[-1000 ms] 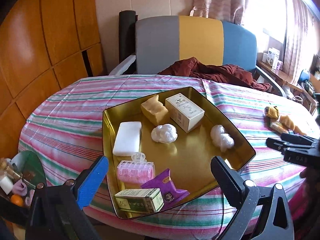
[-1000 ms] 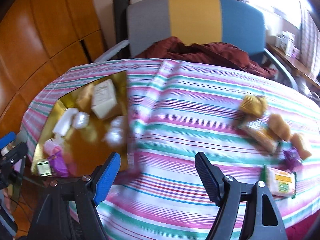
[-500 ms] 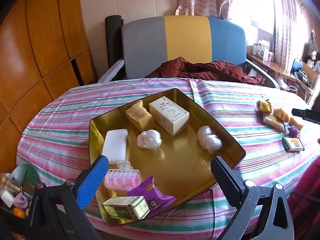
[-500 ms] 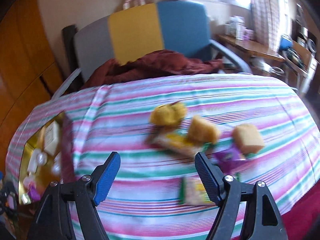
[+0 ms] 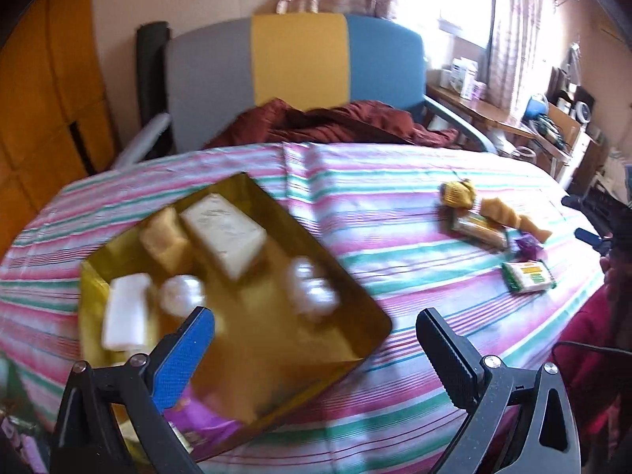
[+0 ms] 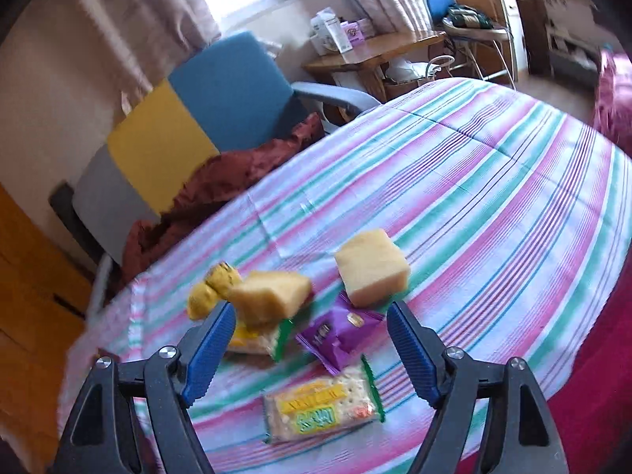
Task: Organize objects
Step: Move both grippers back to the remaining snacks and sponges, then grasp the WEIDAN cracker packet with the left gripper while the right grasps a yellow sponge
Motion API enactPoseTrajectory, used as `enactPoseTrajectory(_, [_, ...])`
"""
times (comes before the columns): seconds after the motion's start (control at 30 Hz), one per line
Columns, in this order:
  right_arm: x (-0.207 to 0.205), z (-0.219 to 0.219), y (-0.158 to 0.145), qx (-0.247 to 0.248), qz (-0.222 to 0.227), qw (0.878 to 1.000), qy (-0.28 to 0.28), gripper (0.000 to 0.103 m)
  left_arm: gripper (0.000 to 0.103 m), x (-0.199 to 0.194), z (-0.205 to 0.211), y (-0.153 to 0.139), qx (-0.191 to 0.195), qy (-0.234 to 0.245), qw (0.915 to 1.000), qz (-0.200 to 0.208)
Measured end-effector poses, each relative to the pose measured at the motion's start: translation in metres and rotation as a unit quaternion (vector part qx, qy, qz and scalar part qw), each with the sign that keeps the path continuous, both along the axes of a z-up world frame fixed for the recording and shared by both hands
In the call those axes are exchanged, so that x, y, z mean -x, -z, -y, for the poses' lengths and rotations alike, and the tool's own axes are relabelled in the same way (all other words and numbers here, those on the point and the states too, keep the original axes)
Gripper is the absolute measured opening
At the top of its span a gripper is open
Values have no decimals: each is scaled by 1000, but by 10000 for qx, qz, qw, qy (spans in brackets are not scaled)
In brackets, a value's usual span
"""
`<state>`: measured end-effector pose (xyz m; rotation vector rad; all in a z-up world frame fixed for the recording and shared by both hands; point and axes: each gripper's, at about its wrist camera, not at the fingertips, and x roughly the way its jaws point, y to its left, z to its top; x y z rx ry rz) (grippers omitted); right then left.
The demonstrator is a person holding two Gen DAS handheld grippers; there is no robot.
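At the left of the left-wrist frame the gold tray [image 5: 367, 308] is sitting part-filled, the left gripper [image 5: 316, 339] hovering released. The right gripper [image 6: 310, 337], jaws just widening and empty, is approaching the purple packet [image 6: 335, 333] at lower centre; next likely calls for descending and clenching.

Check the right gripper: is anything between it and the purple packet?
Nothing visible blocks it. The right gripper is open and empty, jaws just widened, with the purple packet lying on the tablecloth straight ahead. A cracker pack lies nearer, below the fingers.
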<state>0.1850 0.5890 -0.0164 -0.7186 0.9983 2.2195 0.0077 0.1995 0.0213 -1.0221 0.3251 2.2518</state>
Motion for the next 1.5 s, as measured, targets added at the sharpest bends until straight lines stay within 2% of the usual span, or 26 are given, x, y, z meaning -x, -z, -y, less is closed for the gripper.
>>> enactPoseTrajectory(0.23, [-4, -5, 2, 290, -277, 9992, 61, 83, 102, -13, -72, 21, 65, 1039, 9942, 267])
enactPoseTrajectory(0.43, [-6, -9, 8, 483, -349, 9982, 47, 83, 102, -28, -139, 34, 180, 1989, 9799, 8])
enactPoseTrajectory(0.57, [-7, -10, 10, 568, -381, 9976, 43, 83, 99, -48, -183, 37, 129, 2761, 9609, -144])
enactPoseTrajectory(0.67, [-7, -11, 11, 617, -431, 9972, 33, 83, 93, -63, -214, 41, 111, 3277, 9447, -82])
enactPoseTrajectory(0.73, [-8, -12, 11, 644, -450, 9969, 21, 83, 86, -72, -233, 47, 208, 3558, 9343, -28])
enactPoseTrajectory(0.87, [-6, -13, 13, 722, -457, 9963, -15, 83, 83, -94, -269, 65, 523, 4123, 9095, -82])
enactPoseTrajectory(1.0, [-5, -15, 16, 835, -454, 9955, -43, 83, 80, -104, -294, 83, 842, 4305, 8986, -127])
enactPoseTrajectory(1.1, [-4, -16, 17, 879, -447, 9951, -48, 83, 80, -107, -304, 94, 996, 4289, 8976, -194])
enactPoseTrajectory(1.13, [-4, -16, 18, 886, -440, 9951, -54, 83, 79, -107, -306, 95, 901, 4249, 9006, -157])
enactPoseTrajectory(1.2, [-3, -16, 18, 892, -406, 9952, -56, 83, 70, -100, -302, 97, 771, 4173, 9053, 158])
enactPoseTrajectory(1.23, [-3, -16, 18, 890, -383, 9953, -41, 83, 64, -96, -300, 96, 688, 4093, 9094, 286])
enactPoseTrajectory(1.3, [-2, -16, 19, 889, -313, 9955, -16, 83, 52, -96, -292, 95, 663, 3964, 9155, 211])
enactPoseTrajectory(1.4, [0, -16, 21, 872, -157, 9961, 0, 83, 50, -91, -272, 95, 632, 3671, 9278, 205])
enactPoseTrajectory(1.5, [3, -16, 23, 843, 0, 9964, 8, 83, 50, -76, -239, 96, 534, 3213, 9452, 231])
